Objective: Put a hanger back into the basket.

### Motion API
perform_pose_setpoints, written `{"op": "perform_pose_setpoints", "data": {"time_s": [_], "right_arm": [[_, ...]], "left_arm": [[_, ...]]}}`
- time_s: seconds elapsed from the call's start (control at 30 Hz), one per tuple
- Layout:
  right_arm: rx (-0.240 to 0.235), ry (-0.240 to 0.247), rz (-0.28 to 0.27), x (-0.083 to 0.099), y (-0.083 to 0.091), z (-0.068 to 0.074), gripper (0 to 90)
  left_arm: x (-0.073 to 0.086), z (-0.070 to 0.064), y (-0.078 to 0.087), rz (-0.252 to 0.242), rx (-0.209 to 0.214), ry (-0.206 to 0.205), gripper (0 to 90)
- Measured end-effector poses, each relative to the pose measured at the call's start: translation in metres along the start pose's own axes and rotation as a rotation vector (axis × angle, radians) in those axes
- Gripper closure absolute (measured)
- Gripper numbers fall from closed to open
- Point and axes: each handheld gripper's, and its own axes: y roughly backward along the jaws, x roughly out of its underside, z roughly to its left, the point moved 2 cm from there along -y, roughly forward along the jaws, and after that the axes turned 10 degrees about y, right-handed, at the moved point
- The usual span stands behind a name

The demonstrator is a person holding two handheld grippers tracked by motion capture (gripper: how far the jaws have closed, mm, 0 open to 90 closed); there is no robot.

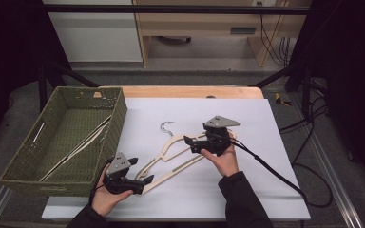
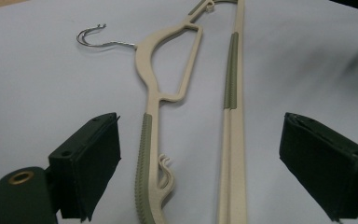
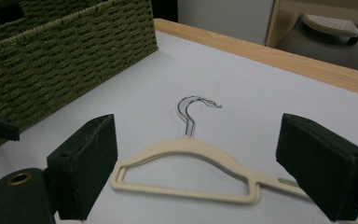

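I am bringing both grippers onto beige hanger (image 1: pixel 178 159), lying flat on white table (image 1: pixel 266 190). Left gripper (image 1: pixel 140 180) fingers spread, straddling its end; right gripper (image 1: pixel 195 141) fingers spread near neck (nothing grasped). Basket (image 1: pixel 119 118) already holding hangers; I am judging lift and transfer remaining.

A wooden table (image 1: pixel 190 91) covered by a pale sheet (image 1: pixel 247 142) stands on grey floor (image 1: pixel 204 50). Behind it sit a white cabinet (image 1: pixel 95 33) and light wooden furniture (image 1: pixel 209 21). Black cables (image 1: pixel 309 118) trail at right, flanked by dark curtains (image 1: pixel 9 47).
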Motion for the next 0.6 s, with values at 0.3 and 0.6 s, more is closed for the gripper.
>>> {"op": "perform_pose_setpoints", "data": {"time_s": [0.3, 0.6], "right_arm": [[-0.015, -0.003, 0.068, -0.006, -0.056, 0.005, 19.6], [-0.001, -0.001, 0.143, -0.004, -0.099, 0.006, 26.9]], "left_arm": [[0.002, 0.005, -0.003, 0.008, -0.007, 0.000, 12.6], [0.003, 0.007, -0.006, 0.009, -0.013, 0.001, 12.7]]}}
